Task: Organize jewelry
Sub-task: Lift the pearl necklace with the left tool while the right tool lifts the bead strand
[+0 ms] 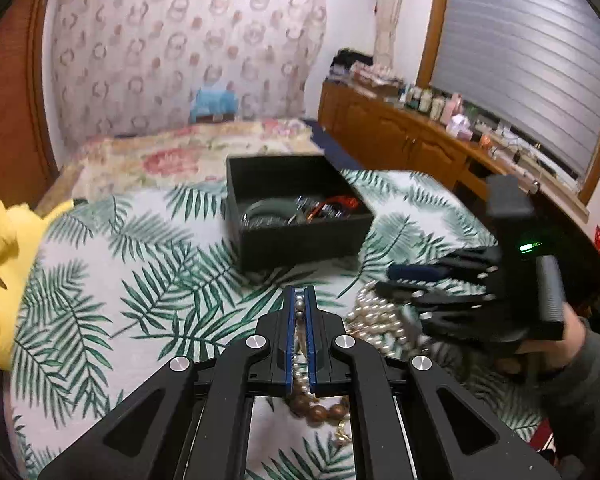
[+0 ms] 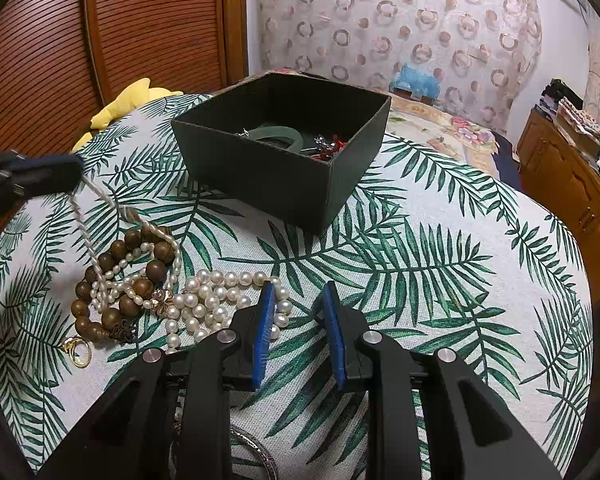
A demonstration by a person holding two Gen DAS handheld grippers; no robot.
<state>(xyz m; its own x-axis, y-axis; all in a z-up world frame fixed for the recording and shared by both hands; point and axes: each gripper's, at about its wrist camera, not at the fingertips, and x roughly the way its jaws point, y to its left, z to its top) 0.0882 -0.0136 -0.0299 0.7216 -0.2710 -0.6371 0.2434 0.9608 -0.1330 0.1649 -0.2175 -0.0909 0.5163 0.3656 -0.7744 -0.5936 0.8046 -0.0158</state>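
- Left gripper (image 1: 299, 300): jaws closed on a thin strand of small pearls (image 2: 100, 280); in the right wrist view the strand runs taut from the fingers down into the jewelry pile.
- Right gripper (image 2: 300, 300): jaws apart, holding nothing, hovering low at the pile's right edge, its left finger just beside the large-pearl necklace (image 2: 216, 296).
- Pile: the small-pearl strand is tangled with a brown wooden bead bracelet (image 2: 116, 280); a gold ring (image 2: 78, 352) lies just beside the bracelet, toward the near edge of the palm-leaf cloth (image 2: 440, 280).
- Black box (image 2: 284, 176): open, standing toward the far edge of the cloth, well apart from the pile; a green bangle (image 2: 276, 136) and red-and-silver pieces already lie inside.
- Step in hand, by judgement: lifting the small-pearl strand free for transfer to the box.
- Next move calls for separating the strand from the wooden beads; the right gripper is placed to pin or take the neighbouring pearls. Risk: the bracelet is dragged along.
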